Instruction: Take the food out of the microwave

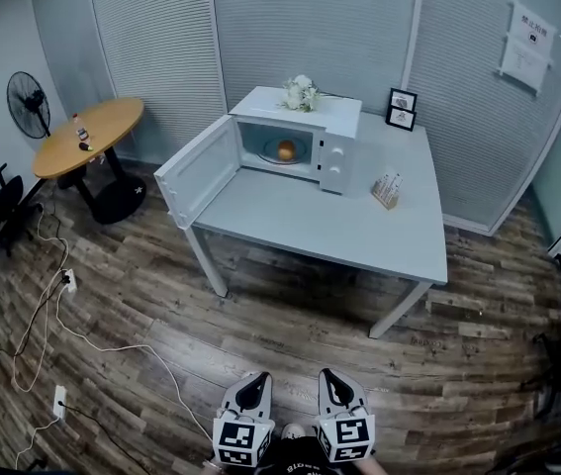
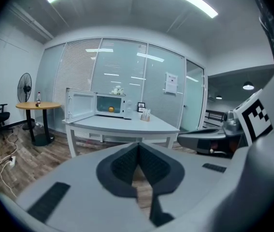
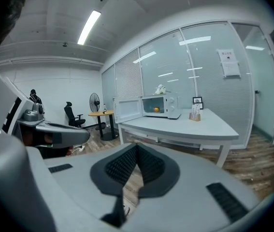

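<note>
Food [image 1: 286, 149] inside open microwave [image 1: 337, 158], on table [image 1: 339, 228]

support: white table [image 1: 290, 228] | on it: open microwave [image 1: 334, 156], photo frame [image 1: 402, 109], card stand [image 1: 387, 189]

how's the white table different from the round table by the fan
The white table is rectangular with thin corner legs; the round table has a wood-coloured top on one dark pedestal base. The white table is the larger of the two. The white table carries the open microwave; the round table holds a small bottle. Both stand on the wood floor.
</note>
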